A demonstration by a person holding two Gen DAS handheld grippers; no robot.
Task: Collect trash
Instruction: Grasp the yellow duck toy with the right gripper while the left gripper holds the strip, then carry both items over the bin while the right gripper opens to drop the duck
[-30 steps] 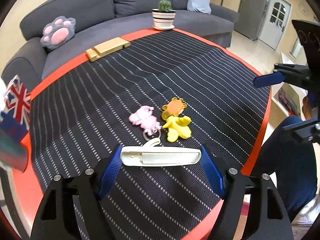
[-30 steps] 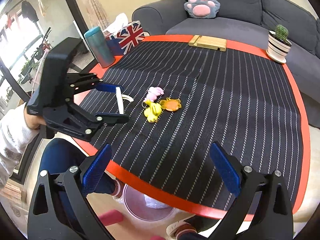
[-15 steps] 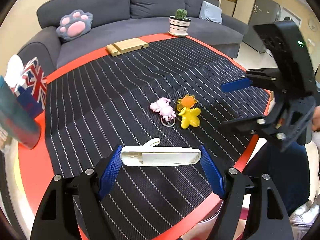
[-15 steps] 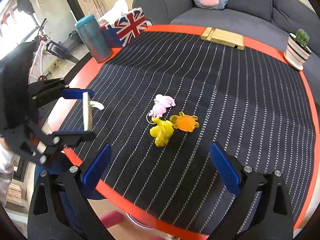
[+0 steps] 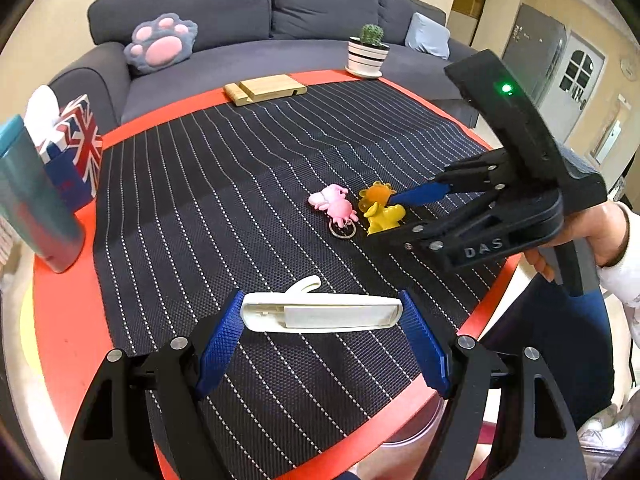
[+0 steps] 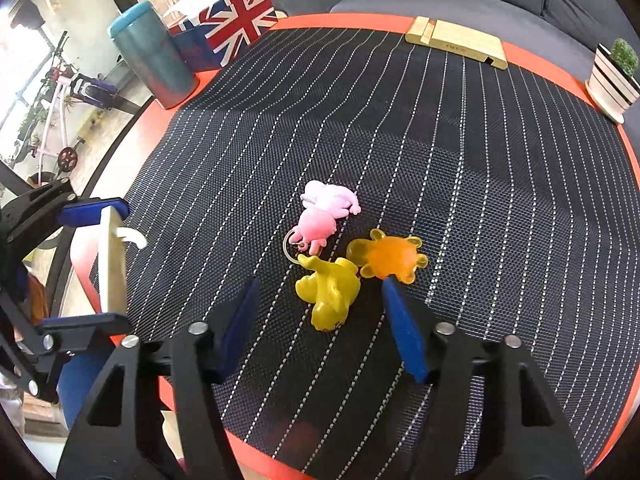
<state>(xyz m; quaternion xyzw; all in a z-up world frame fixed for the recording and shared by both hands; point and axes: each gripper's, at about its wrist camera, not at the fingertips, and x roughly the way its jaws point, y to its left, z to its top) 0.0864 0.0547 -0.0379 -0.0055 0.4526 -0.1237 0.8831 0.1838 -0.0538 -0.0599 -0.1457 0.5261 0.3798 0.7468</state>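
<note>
Right claw point(image 6: 316, 316) down over the yellow toy point(image 6: 328, 292) on the bench point(image 5: 60, 320) — jaws have just been closing, now half-narrow, toy between the pads but not pinched. Its long axis runs along the fingers, pointing away. Left claw point(image 5: 320, 336) farther off, clamped endwise on the white clip point(image 5: 320, 314) near the bench edge.

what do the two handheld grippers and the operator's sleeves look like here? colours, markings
Both are matte black plastic frames with silver screws and blue ribbed pads on the fingers. The left gripper shows its pads up close. The right gripper has a slanted black housing with a lit green LED and "DAS" lettering on its side. The hand holding it wears a white sleeve. No cables visible.
</note>
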